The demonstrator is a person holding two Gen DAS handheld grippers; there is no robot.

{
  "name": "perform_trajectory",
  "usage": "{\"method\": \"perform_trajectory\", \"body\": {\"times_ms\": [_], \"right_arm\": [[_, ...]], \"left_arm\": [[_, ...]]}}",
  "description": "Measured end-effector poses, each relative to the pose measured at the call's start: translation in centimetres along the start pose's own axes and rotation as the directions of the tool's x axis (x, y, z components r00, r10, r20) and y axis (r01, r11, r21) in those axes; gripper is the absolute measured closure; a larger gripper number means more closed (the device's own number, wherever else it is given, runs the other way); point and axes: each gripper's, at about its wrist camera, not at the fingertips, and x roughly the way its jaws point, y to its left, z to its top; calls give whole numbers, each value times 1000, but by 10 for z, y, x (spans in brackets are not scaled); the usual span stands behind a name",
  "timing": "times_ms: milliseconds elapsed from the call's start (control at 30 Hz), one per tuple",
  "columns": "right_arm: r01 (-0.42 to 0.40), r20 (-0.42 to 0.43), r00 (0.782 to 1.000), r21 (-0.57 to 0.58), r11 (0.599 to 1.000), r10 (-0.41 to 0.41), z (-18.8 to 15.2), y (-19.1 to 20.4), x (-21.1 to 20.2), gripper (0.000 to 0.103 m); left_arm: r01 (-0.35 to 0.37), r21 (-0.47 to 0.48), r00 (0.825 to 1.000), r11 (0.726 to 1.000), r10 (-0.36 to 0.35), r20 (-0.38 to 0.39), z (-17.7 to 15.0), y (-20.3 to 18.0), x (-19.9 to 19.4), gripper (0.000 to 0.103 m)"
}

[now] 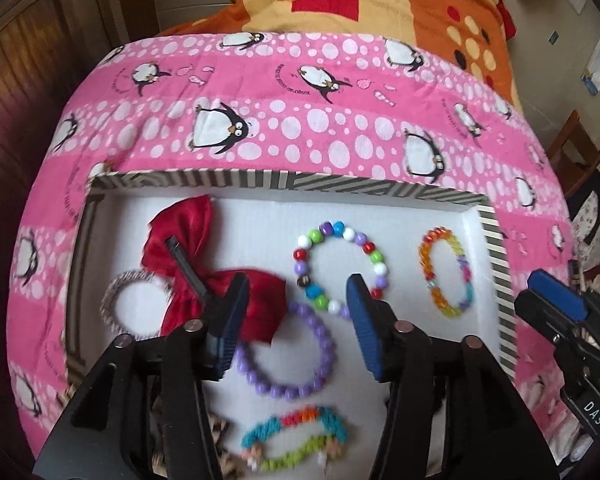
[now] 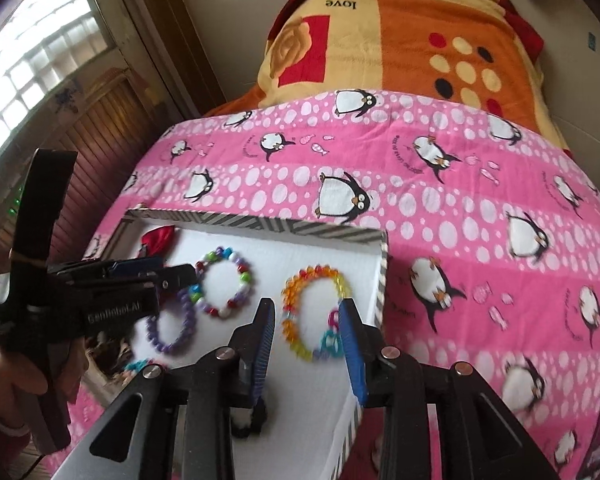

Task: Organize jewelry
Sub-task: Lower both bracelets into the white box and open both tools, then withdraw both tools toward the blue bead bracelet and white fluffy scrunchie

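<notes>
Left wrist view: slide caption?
Open left gripper above striped white tray holding beaded bracelets and red satin bow.

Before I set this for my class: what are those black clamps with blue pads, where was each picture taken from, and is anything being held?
A person holds two hand-held grippers, each carrying a camera looking along its fingers. One picture is from the left gripper, the other from the right gripper. Below them, a striped tray sits on a penguin sheet. It contains a red bow, a purple bracelet, a multicoloured bracelet, an orange bracelet and others. Both grippers are open; nothing is held.
</notes>
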Motion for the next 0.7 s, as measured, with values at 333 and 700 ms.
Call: {"method": "perform_trajectory", "body": {"times_ms": [333,700], "right_arm": [[32,-1,999,-39,999,-32,-55,26,-64,61],[38,-36,999,-25,999,-39,-130,40,-95,61]], "left_arm": [[66,52,997,996,-68,48,-52,-17,-73,42],[64,96,998,993,-66,16,-136,-28,-98,42]]}}
